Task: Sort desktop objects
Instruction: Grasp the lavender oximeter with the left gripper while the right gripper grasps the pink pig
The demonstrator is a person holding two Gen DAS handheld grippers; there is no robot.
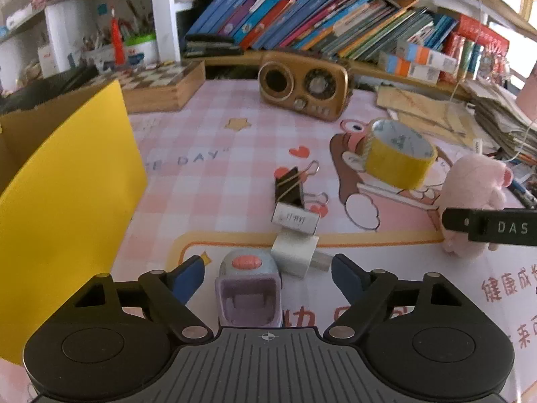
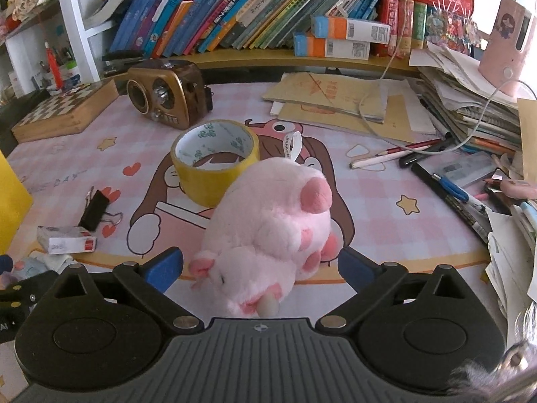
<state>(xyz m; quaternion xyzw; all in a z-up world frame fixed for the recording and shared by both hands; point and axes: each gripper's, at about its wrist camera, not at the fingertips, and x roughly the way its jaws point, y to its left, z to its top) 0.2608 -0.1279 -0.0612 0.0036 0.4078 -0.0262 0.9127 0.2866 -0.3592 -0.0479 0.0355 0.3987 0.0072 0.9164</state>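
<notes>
Pink plush lying on pink mat between right gripper fingers, jaws standing wide apart, pads not touching it. Its near end hiding behind gripper body. Tape roll sitting just behind plush. Blue-pink toy lying between left gripper fingers, jaws open, pads clear of it; toy's base cut off by gripper body. White box, binder clip beyond. Yellow box at left, partly out of frame. Both grippers tilting down toward mat.

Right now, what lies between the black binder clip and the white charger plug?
In the left wrist view, a small white box lies between the binder clip and the charger plug.
</notes>
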